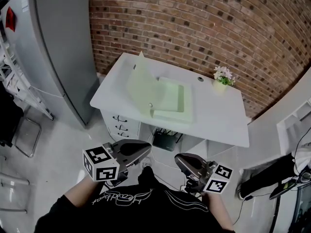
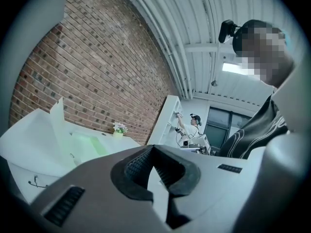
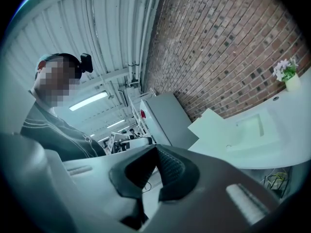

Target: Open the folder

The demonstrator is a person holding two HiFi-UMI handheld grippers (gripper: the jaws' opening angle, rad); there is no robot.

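Observation:
The pale green folder (image 1: 167,100) lies open on the white desk (image 1: 218,118), its front cover (image 1: 141,84) standing up on the left side. It also shows in the left gripper view as the folder (image 2: 85,145) and in the right gripper view as the folder (image 3: 250,125). My left gripper (image 1: 142,152) and right gripper (image 1: 179,161) are held low near my body, well short of the desk, tips turned toward each other. The left gripper (image 2: 154,147) is shut with nothing in it. The right gripper (image 3: 156,147) is also shut and holds nothing.
A small flower pot (image 1: 222,79) stands at the desk's back right by the brick wall. A tall grey cabinet (image 1: 53,47) is left of the desk. Drawers (image 1: 121,123) and a black box (image 1: 165,140) sit under the desk. Other people work in the background.

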